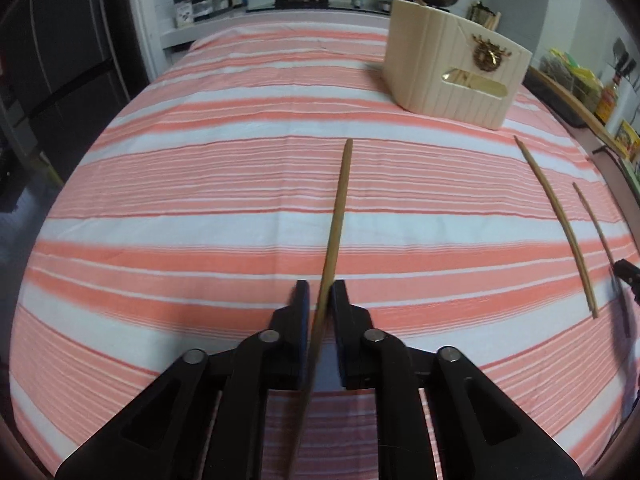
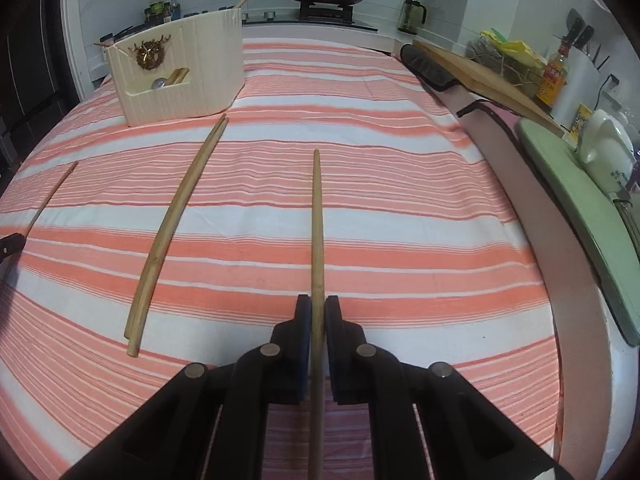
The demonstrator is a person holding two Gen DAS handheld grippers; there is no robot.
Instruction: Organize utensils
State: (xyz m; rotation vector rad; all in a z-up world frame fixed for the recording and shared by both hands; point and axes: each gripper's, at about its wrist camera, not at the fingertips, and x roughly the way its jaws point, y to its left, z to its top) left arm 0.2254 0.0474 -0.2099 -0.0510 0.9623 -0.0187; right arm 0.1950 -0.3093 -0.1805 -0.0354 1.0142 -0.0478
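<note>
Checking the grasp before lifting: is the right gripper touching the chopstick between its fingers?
Touching. The right wrist view shows the right gripper closed on the chopstick, both pads against its sides.

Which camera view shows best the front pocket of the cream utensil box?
The right wrist view: the utensil box faces the camera there, and its front pocket shows a spoon and wooden sticks inside. In the left wrist view the box turns obliquely; only a glaring window shows.

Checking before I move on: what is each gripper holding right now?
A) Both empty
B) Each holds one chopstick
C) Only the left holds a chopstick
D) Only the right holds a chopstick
B: the left gripper is closed on a chopstick, and the right gripper is closed on another chopstick.
</note>
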